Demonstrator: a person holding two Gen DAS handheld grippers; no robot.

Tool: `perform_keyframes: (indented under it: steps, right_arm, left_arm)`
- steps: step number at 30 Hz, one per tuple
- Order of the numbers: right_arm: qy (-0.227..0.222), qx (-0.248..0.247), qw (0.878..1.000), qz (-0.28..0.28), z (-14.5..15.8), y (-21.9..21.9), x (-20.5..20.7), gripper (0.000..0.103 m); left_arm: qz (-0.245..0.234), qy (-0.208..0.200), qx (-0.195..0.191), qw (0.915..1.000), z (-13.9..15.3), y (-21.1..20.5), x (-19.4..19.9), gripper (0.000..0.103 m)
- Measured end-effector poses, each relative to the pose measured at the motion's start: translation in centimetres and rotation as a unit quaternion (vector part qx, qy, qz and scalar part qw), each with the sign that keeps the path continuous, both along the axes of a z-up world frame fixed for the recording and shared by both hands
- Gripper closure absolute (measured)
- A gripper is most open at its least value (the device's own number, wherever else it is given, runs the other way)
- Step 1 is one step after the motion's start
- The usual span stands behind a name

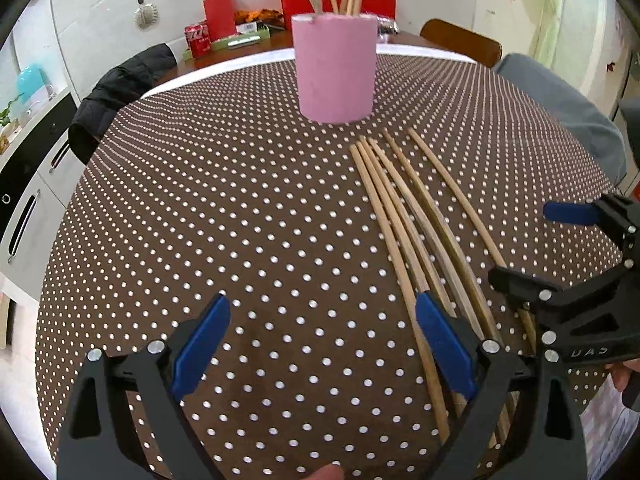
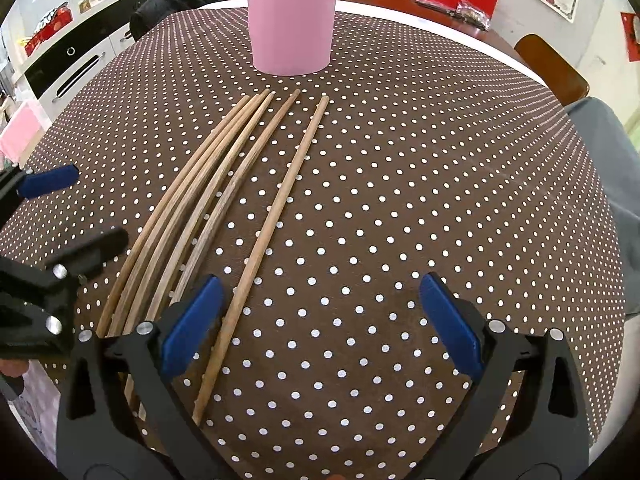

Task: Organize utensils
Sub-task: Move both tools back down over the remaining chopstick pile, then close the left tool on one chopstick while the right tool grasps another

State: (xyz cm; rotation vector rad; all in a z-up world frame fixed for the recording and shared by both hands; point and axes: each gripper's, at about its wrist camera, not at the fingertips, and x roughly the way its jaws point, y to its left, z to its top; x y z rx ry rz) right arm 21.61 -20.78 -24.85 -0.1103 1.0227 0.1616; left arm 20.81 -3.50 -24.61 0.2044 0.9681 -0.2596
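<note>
Right gripper (image 2: pixel 320 324) spread, empty | nearest chopstick (image 2: pixel 266 236) at 11 o'clock, axis toward pink cup (image 2: pixel 291 20) at 12 | left gripper (image 1: pixel 320 348) spread, farther.

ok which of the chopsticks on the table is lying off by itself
The rightmost chopstick: it lies with polka-dot cloth showing on both sides, while the other four crowd together to its left. All five point toward the pink holder.

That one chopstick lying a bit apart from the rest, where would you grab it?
Grip the lone chopstick near its middle, coming straight down with a finger on each long side. It lies flat, and there the gap to the other chopsticks is wide enough.
</note>
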Motion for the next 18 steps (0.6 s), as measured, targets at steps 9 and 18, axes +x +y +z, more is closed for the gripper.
perform_keyframes:
  steps: [9,18]
  right_arm:
    - [0.0,-0.001,1.0,-0.006,-0.2,-0.7,1.6,0.007]
    - [0.014,0.019,1.0,-0.004,0.2,-1.1,4.2,0.022]
  left_arm:
    - [-0.001,0.02,0.006,0.9998,-1.1,-1.5,1.3,0.011]
    - [-0.015,0.018,0.05,0.9985,-0.4,-2.8,3.9,0.011]
